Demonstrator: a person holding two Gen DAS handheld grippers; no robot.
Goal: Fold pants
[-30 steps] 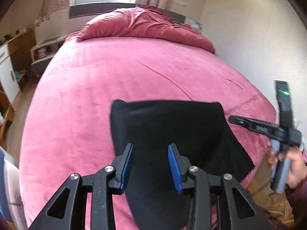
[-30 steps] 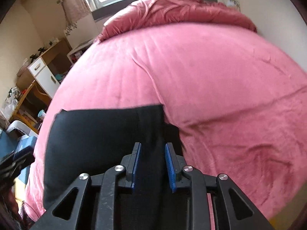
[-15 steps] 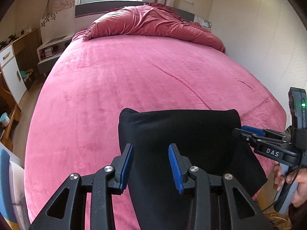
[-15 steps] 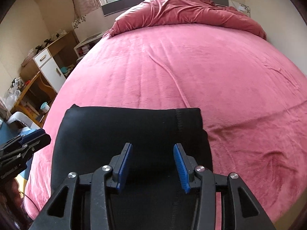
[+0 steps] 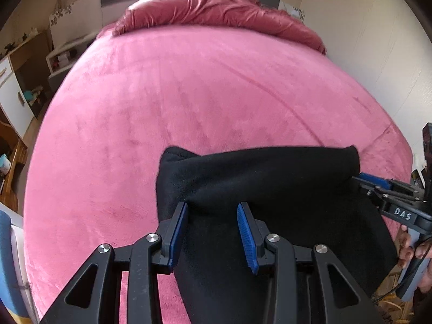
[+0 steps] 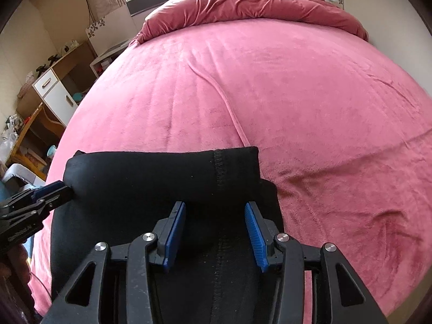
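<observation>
The black pants (image 5: 270, 178) lie folded at the near edge of the pink bed (image 5: 189, 94), the rounded fold facing the headboard. My left gripper (image 5: 212, 206) stands open over the left part of the fold, cloth between its blue pads but not pinched. My right gripper (image 6: 214, 205) is open too, its pads either side of the pants (image 6: 162, 172) beside the stitched seam. Each gripper appears in the other's view: the right gripper (image 5: 378, 186) at the fold's right end, the left gripper (image 6: 51, 191) at its left end. A hand (image 5: 410, 245) holds the right handle.
A bunched dark-pink duvet (image 6: 256, 0) lies at the headboard under the window. The bed cover (image 6: 297, 94) beyond the pants is bare with shallow creases. A desk and white cabinet (image 6: 54, 91) stand left of the bed; a wall (image 5: 378, 54) runs along the right.
The right gripper's jaws widened and let go of the pants. Both grippers moved forward and down toward the fold. The left gripper's gap stayed the same.
</observation>
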